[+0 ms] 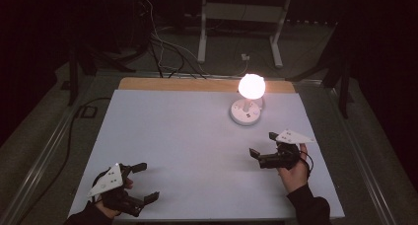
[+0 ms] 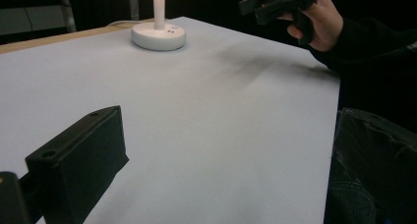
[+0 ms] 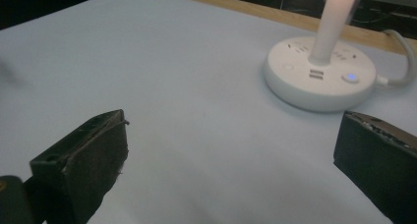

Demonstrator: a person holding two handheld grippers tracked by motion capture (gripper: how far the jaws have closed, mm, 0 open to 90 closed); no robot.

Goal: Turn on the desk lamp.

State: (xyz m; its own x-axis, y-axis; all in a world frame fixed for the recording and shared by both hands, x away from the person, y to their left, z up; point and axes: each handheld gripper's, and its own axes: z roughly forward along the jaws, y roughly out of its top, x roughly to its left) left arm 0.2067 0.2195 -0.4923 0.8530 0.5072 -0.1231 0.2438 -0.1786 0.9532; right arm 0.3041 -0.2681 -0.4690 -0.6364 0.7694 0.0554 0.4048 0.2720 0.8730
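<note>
Though dim: 1 lamp [image 1: 248, 104], 2 claws

- I count one lamp [image 1: 249, 99] on the table, lit, with one round white base [image 3: 318, 74].
- Two grippers are mine: my left gripper [image 1: 143, 183] and my right gripper [image 1: 262, 144], each with jaws apart.
- One white sheet [image 1: 187, 146] covers the table.
- One blue light [image 3: 350, 77] glows on the base.

- The lamp [image 1: 248, 104] stands on the table [image 1: 187, 136], toward its far right.
- The right gripper [image 1: 263, 148] is just in front of the lamp.
- The left gripper [image 1: 146, 182] is at the near left corner.
</note>
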